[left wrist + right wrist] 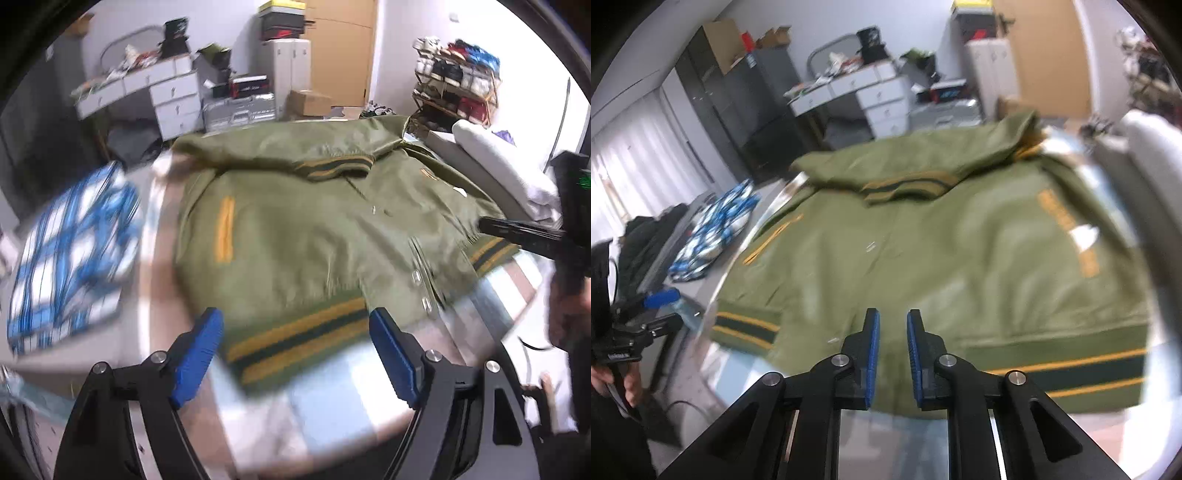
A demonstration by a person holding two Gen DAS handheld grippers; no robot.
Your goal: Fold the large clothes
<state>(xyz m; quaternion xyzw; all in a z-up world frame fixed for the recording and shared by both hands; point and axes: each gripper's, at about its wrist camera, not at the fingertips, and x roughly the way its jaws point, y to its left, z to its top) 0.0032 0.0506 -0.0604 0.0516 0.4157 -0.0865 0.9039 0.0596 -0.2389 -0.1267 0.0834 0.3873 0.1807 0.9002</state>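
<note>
An olive green bomber jacket (314,229) with green and yellow striped ribbing lies front up on the bed, one sleeve folded across its upper part. My left gripper (295,328) is wide open just above the striped hem (299,343), holding nothing. My right gripper (892,332) hovers over the jacket (942,251) near its hem; its jaws stand a narrow gap apart with nothing between them. The right gripper also shows in the left wrist view (524,232) at the jacket's right edge. The left gripper shows in the right wrist view (646,310) at far left.
A folded blue and white patterned garment (70,266) lies left of the jacket. A white pillow (502,162) lies at the right edge of the bed. A white desk with drawers (155,92), boxes and a shoe rack (458,81) stand beyond the bed.
</note>
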